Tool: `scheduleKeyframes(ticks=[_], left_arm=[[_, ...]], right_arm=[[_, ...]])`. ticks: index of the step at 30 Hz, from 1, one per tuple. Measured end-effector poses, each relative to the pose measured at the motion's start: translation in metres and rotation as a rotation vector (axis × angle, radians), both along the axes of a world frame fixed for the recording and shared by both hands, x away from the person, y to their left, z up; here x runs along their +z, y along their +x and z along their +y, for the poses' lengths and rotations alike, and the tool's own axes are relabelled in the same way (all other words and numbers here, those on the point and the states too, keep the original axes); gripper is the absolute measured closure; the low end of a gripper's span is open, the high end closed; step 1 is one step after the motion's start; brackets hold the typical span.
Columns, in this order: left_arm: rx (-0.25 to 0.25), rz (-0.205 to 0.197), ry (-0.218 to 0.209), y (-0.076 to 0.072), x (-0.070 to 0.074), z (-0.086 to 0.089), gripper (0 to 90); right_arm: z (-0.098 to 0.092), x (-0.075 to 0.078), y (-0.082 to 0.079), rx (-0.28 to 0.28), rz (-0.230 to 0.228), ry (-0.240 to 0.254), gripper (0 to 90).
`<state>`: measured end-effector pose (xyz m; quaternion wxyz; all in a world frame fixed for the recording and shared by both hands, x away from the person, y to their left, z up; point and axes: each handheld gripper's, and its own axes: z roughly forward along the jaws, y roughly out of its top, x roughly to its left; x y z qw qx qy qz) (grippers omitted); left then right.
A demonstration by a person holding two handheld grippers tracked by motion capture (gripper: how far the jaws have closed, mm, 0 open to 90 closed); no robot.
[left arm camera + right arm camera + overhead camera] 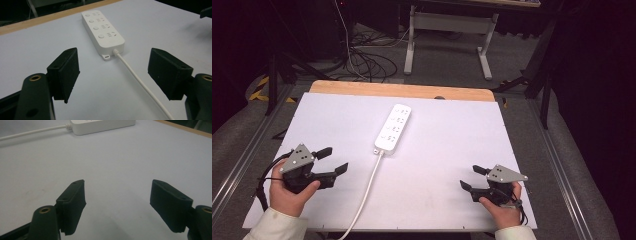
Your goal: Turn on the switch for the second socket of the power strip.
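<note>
While the white plastic four-socket power strip (393,128) lies mid-table, its long axis running away from the person and its white cord (367,195) trailing back, the left gripper (333,160), jaws wide and empty, is nearer than the open right gripper (472,177).

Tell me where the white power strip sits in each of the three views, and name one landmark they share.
High view: power strip at table centre, slanted, cord running toward the near edge.
Left gripper view: upper centre, beyond the open jaws.
Right gripper view: top edge, cut off.
Shared landmark: its white cord.
</note>
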<state>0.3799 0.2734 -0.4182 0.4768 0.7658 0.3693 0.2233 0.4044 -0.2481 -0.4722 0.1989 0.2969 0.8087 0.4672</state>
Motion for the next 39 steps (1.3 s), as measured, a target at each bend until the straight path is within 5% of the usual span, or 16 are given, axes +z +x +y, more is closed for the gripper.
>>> scheduleKeyframes(ticks=[27,39], left_arm=[[-0.039,-0.002,0.038,0.046,0.034,-0.034,29.0],[-0.069,0.001,0.061,0.069,0.042,-0.052,39.3]], right_arm=[[-0.004,-0.001,-0.005,-0.011,0.007,0.001,29.1],[-0.009,-0.003,-0.008,-0.021,0.011,0.003,29.1]])
